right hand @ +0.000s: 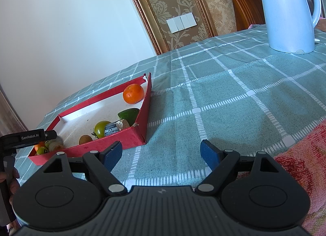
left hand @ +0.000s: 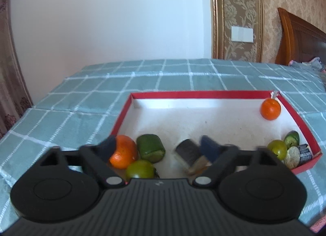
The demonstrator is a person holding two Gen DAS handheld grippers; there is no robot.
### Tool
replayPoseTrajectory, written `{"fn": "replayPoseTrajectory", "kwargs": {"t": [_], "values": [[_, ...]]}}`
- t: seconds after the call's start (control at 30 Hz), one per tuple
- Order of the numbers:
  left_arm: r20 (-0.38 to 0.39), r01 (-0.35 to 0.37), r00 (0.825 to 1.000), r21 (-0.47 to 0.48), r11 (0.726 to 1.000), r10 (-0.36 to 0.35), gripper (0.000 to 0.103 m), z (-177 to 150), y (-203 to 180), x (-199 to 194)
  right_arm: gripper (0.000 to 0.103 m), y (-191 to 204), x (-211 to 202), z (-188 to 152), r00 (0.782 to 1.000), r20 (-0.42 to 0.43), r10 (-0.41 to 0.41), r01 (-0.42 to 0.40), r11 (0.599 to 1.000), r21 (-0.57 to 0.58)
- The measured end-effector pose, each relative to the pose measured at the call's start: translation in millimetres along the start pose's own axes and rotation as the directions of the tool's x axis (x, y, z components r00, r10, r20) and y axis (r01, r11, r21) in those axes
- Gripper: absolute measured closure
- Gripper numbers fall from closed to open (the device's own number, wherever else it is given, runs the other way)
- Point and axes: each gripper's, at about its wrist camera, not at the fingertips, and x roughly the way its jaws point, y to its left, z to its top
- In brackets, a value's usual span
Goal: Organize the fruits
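Spread jaws of the left gripper (left hand: 159,148) hover empty over the red tray (left hand: 203,94), low in frame; every visible fruit, like the near orange (left hand: 124,151), already lies inside. Right gripper (right hand: 161,154) idles spread over bare worktop (right hand: 234,93).

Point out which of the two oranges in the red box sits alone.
The orange in the far right corner of the red box sits alone. The other orange, near left, touches a green tomato.

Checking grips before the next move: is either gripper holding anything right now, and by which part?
Nothing is held. The left gripper is open over the red tray, its pads clear of the dark cylinder piece. The right gripper is open over bare tablecloth.
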Motion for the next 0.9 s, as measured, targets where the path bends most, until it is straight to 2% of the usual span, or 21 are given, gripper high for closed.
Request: {"fn": "replayPoseTrajectory", "kwargs": {"t": [0.1, 0.43, 0.73, 0.9], "values": [[0.002, 0.002, 1.000, -0.023, 1.000, -0.002, 0.000, 0.7, 5.6, -4.0, 0.019, 0.1, 0.0, 0.0, 1.000, 0.001, 0.001, -0.001, 1.000, 0.002], [0.002, 0.029, 1.000, -0.056, 0.998, -0.029, 0.000, -24.5, 30.6, -25.3, 0.019, 0.3, -0.2, 0.3, 1.000, 0.001, 0.001, -0.001, 1.000, 0.003], [0.056, -0.022, 0.998, -0.128, 0.991, 0.030, 0.000, -31.1, 53.4, -61.3, 0.019, 0.0, 0.2, 0.3, 1.000, 0.000, 0.001, -0.001, 1.000, 0.003], [0.041, -0.061, 0.997, -0.105, 0.993, 0.065, 0.000, -31.2, 55.3, -63.1, 0.019, 0.1, 0.2, 0.4, 1.000, 0.000, 0.001, -0.001, 1.000, 0.003]]}}
